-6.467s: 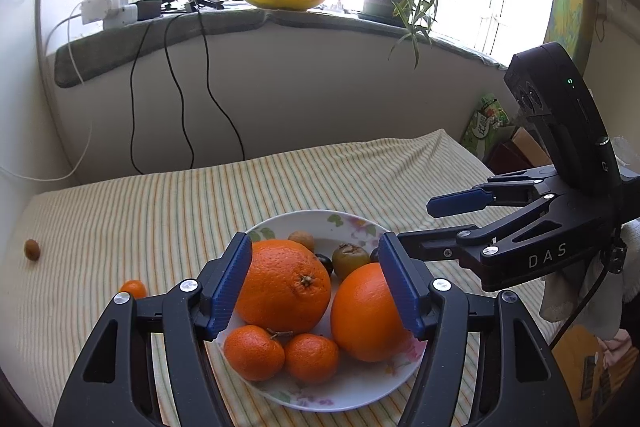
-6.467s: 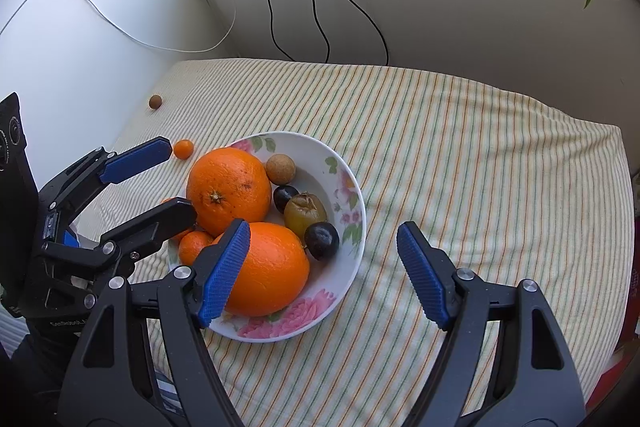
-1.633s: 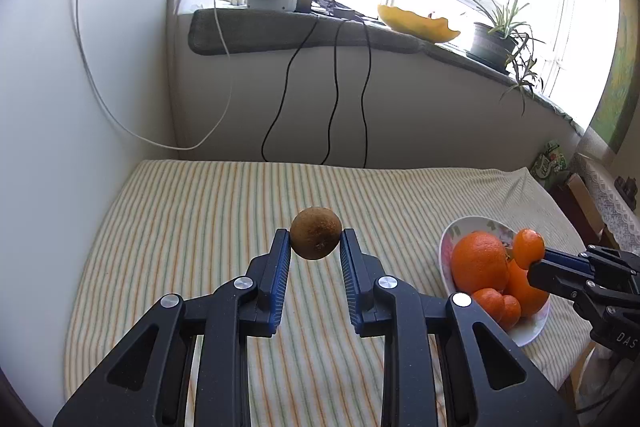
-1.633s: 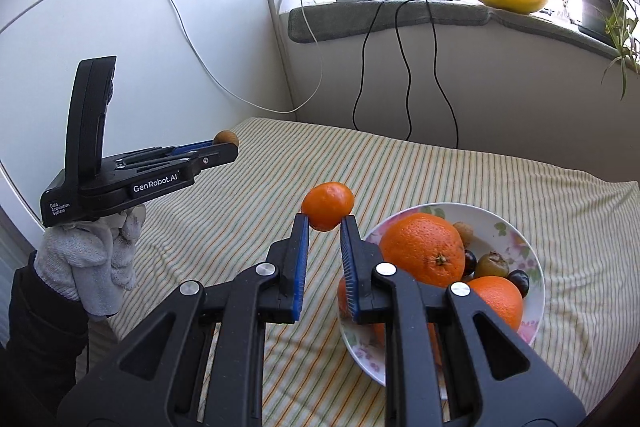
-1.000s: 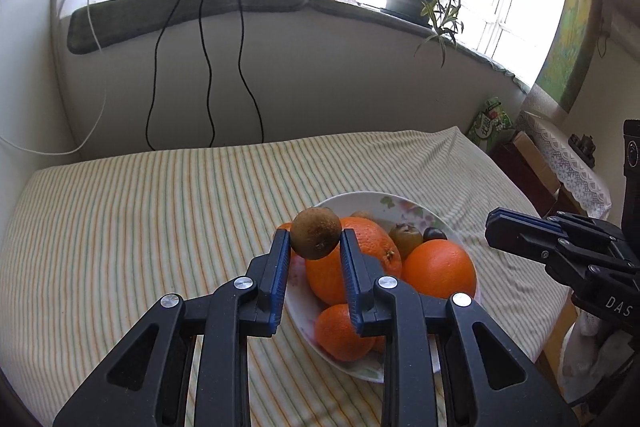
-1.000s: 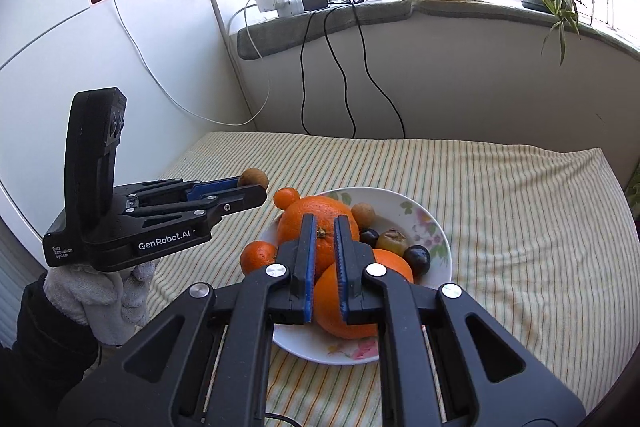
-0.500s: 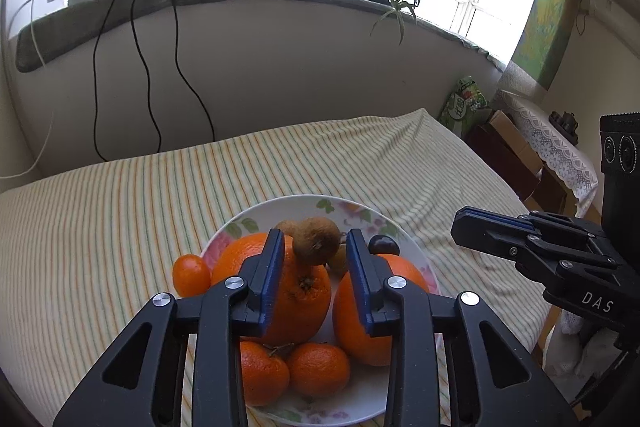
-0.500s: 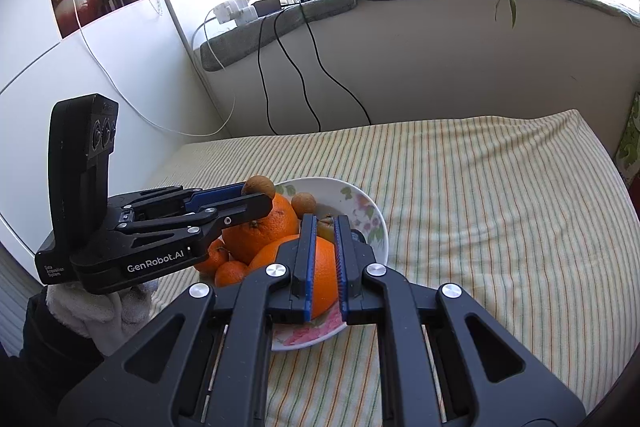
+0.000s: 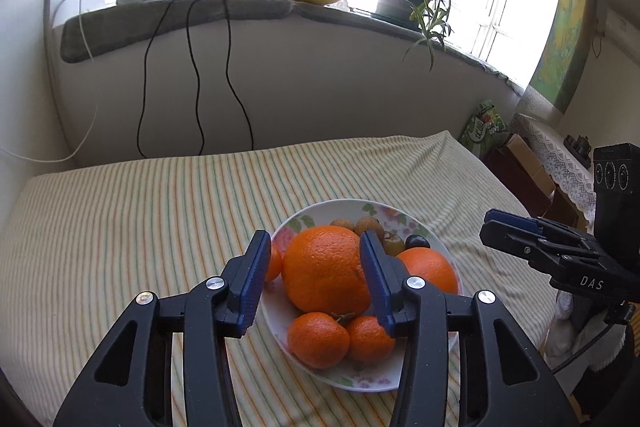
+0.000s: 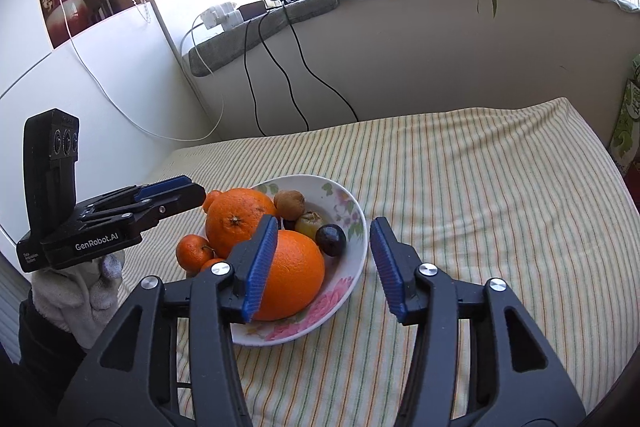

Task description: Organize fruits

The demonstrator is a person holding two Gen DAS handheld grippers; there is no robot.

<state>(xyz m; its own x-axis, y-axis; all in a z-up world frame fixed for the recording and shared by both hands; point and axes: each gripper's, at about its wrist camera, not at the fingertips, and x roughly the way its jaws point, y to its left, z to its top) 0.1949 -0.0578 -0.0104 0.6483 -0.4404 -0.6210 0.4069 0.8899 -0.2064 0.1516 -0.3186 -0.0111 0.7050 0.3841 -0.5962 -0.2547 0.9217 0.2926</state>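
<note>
Entry: fruit bowl (image 10: 352,223), flowered china, on a striped cloth (image 10: 480,187); whether a bed or a desk lies under the cloth cannot be told.

Contents, seen from the right wrist: large orange (image 10: 240,217) at 10 o'clock in the bowl; second orange (image 10: 294,275) at 6 o'clock; brown kiwi (image 10: 290,203) at 12 o'clock, touching the large orange; dark plum (image 10: 331,239) at 3 o'clock; small mandarin (image 10: 193,249) at 9 o'clock on the rim side. No fruit shows loose on the cloth in either view.

Left gripper (image 9: 316,279): jaws have just been opening, now partly apart, nothing pinched; the large orange (image 9: 326,269) appears between them but lies in the bowl below, pads clear of it.

Right gripper (image 10: 322,263): jaws have just been opening, about half apart, empty; the left pad overlaps the near orange in view, contact not evident.

Step in hand, judged: release and withdrawal after the last drops.

Handling notes: lift both grippers straight up and back before any sideways move, since the pile is heaped and round fruit rolls. Keep pads off the top orange. Check the kiwi is settled against its neighbours, not perched.
</note>
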